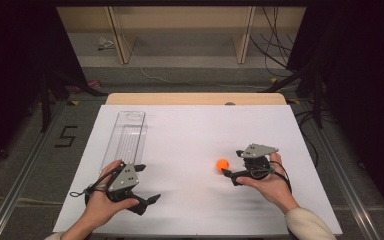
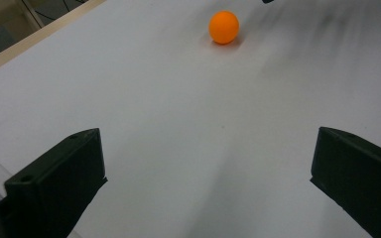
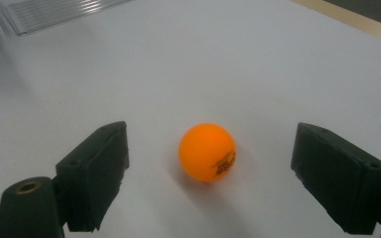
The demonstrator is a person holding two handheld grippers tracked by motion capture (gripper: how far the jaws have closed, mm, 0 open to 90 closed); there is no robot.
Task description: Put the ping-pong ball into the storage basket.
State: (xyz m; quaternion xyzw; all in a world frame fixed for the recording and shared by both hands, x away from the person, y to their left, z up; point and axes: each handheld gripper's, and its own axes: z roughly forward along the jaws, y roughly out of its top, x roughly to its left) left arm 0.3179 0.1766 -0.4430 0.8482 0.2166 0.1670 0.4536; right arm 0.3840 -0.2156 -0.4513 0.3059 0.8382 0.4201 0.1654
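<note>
An orange ball (image 1: 222,164) with dark print lies on the white table sheet (image 1: 190,135), right of centre. My right gripper (image 1: 232,162) is open just to the ball's right; in the right gripper view the ball (image 3: 208,152) sits between the two black jaws, touching neither. My left gripper (image 1: 147,182) is open at the front left, empty, with its jaws wide apart. In the left gripper view the ball (image 2: 223,27) lies far ahead on the sheet.
A long clear plastic tray (image 1: 125,137) lies along the sheet's left side, its corner (image 3: 54,12) showing in the right gripper view. The wooden table edge (image 1: 195,98) runs along the back. Cables and stand legs are on the floor beyond.
</note>
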